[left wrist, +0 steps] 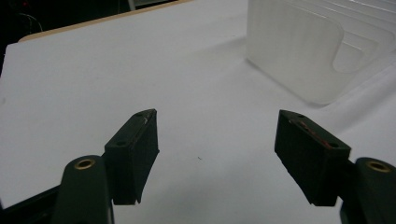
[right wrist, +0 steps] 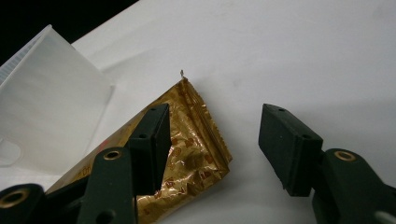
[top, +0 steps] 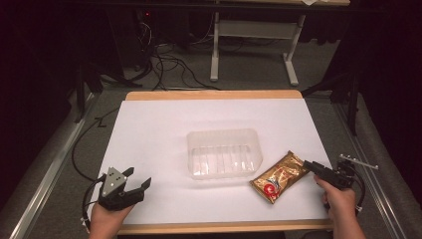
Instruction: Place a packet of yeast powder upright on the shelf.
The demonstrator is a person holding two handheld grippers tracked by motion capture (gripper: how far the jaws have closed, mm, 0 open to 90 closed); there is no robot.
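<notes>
Right hand-held gripper (right wrist: 212, 149), jaws spread, straddles the corner of the crinkled gold foil snack packet (right wrist: 187, 154); I must next pinch it, then lift toward the clear plastic tray (top: 224, 152).

The gold, crinkled foil snack packet (top: 277, 178) shines glossy, its sealed end ridged. At its ten o'clock, the clear ribbed plastic tray (top: 224, 153) looks smooth and slightly frosted. The table (top: 164, 119) has a matt white top with a pale wooden edge.
</notes>
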